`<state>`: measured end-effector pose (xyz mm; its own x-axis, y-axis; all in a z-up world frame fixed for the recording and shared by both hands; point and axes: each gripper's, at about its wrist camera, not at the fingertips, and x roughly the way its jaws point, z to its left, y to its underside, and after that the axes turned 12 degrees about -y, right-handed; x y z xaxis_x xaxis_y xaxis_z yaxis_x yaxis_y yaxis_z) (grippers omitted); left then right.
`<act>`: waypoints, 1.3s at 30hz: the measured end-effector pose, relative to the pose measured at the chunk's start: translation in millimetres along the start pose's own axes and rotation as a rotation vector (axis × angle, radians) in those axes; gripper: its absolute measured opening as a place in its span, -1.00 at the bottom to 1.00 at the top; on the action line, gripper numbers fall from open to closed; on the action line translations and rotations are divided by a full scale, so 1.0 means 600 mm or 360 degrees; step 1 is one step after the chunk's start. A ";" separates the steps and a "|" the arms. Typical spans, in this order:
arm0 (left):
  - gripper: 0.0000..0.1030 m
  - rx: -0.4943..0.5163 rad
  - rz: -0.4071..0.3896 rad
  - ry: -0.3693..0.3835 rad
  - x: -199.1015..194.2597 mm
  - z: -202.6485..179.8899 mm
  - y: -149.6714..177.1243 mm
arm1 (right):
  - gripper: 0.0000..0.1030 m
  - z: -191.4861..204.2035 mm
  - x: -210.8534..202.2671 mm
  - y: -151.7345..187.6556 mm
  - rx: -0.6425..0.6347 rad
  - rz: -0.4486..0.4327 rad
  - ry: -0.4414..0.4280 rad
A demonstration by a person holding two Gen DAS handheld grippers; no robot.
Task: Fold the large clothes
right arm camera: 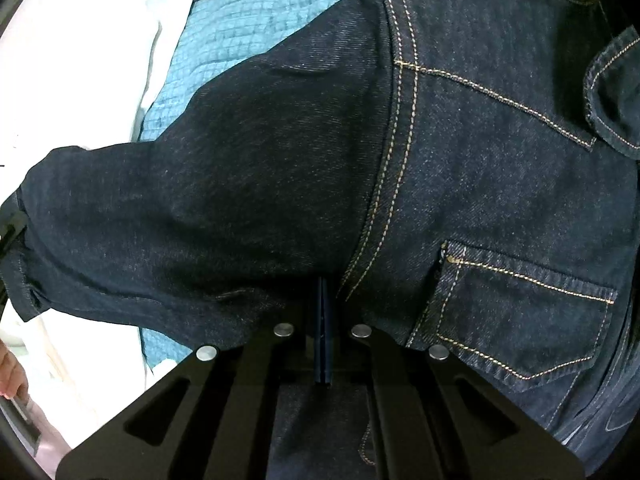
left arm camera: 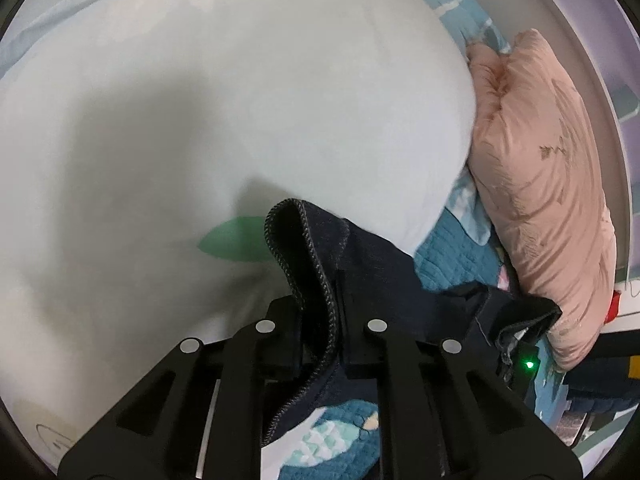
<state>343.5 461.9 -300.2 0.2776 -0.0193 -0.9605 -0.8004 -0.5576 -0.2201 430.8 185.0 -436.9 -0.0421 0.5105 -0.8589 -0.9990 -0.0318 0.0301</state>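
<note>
Dark blue jeans [right arm camera: 280, 160] with tan stitching lie spread on the bed and fill the right wrist view, back pocket [right arm camera: 520, 320] at lower right. My right gripper [right arm camera: 323, 288] points down with its pads pressed together, and its tips are buried in a denim fold beside the centre seam. In the left wrist view an edge of the jeans [left arm camera: 372, 264] with an overlocked seam stands up in a loop. My left gripper [left arm camera: 320, 320] is shut on that edge, with the fabric pinched between its fingers.
A big white pillow or duvet [left arm camera: 240, 100] lies just beyond the left gripper, a pink cushion [left arm camera: 536, 184] at the right by the wall. A teal quilted blanket [right arm camera: 248, 28] lies under the jeans, white bedding [right arm camera: 100, 20] at the left. A hand [right arm camera: 10, 372] shows at the lower left edge.
</note>
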 end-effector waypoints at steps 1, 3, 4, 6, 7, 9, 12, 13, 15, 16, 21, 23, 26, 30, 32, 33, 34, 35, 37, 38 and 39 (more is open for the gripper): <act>-0.77 0.0015 -0.0014 -0.0007 -0.008 -0.004 0.004 | -1.00 -0.001 -0.001 0.000 0.0000 -0.0004 -0.0002; -0.77 0.0043 -0.0030 -0.0028 -0.019 -0.009 0.009 | -1.00 -0.004 0.007 0.004 0.0006 -0.0013 -0.0006; -0.77 0.0058 -0.0040 -0.0039 -0.026 -0.018 0.014 | -1.00 -0.005 0.005 0.004 0.0005 -0.0018 -0.0010; -0.77 0.0078 -0.0054 -0.0043 -0.039 -0.029 0.024 | -1.00 -0.012 0.004 0.014 -0.0001 -0.0038 -0.0032; -0.76 0.0095 -0.0064 -0.0042 -0.047 -0.030 0.028 | -1.00 -0.012 -0.006 0.018 0.0005 -0.0054 -0.0053; -0.76 0.0164 -0.0092 -0.0044 -0.061 -0.052 0.041 | -0.99 -0.010 -0.029 0.031 0.0009 -0.0103 -0.0070; -0.75 0.0248 -0.0109 -0.0074 -0.077 -0.092 0.069 | -0.99 -0.005 -0.078 0.057 -0.0059 -0.0185 -0.0110; -0.75 0.0263 -0.0113 -0.0083 -0.079 -0.102 0.077 | -0.99 -0.005 -0.097 0.066 -0.0074 -0.0206 -0.0121; -0.75 0.0321 -0.0143 -0.0093 -0.087 -0.135 0.098 | -0.99 -0.008 -0.135 0.081 -0.0088 -0.0256 -0.0128; -0.75 0.0336 -0.0146 -0.0087 -0.090 -0.146 0.106 | -0.99 -0.010 -0.152 0.086 -0.0095 -0.0281 -0.0126; -0.75 0.0430 -0.0121 -0.0040 -0.100 -0.226 0.151 | -0.99 -0.038 -0.232 0.119 -0.0125 -0.0418 -0.0151; -0.75 0.0468 -0.0112 -0.0018 -0.105 -0.260 0.168 | -0.99 -0.064 -0.263 0.134 -0.0079 -0.0460 -0.0194; -0.75 0.0540 -0.0103 0.0024 -0.115 -0.322 0.201 | -0.99 -0.090 -0.289 0.156 -0.0033 -0.0543 -0.0128; -0.75 0.0597 -0.0095 0.0069 -0.127 -0.400 0.245 | -0.99 -0.144 -0.352 0.196 0.0047 -0.0611 -0.0127; -0.75 0.0621 -0.0071 0.0106 -0.130 -0.439 0.269 | -0.99 -0.177 -0.383 0.215 0.0096 -0.0666 -0.0098; -0.75 0.0635 -0.0061 0.0120 -0.132 -0.455 0.280 | -0.99 -0.189 -0.391 0.221 0.0110 -0.0684 -0.0094; -0.75 0.0661 -0.0051 0.0141 -0.133 -0.482 0.297 | -0.99 -0.205 -0.405 0.231 0.0132 -0.0707 -0.0099; -0.75 0.0682 -0.0044 0.0160 -0.134 -0.504 0.309 | -0.99 -0.223 -0.419 0.242 0.0156 -0.0725 -0.0110; -0.75 0.0713 -0.0018 0.0194 -0.132 -0.545 0.333 | -0.99 -0.253 -0.440 0.262 0.0197 -0.0750 -0.0112; -0.75 0.0724 0.0000 0.0206 -0.129 -0.563 0.342 | -0.99 -0.269 -0.449 0.273 0.0220 -0.0765 -0.0106; -0.75 0.0743 0.0023 0.0216 -0.124 -0.589 0.357 | -0.98 -0.281 -0.454 0.280 0.0235 -0.0776 -0.0103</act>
<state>339.1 50.8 -215.8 0.3069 -0.1496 -0.9399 -0.9488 -0.1253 -0.2898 276.5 -104.0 -284.0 0.4335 0.4877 -0.7578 -0.8934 0.3428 -0.2904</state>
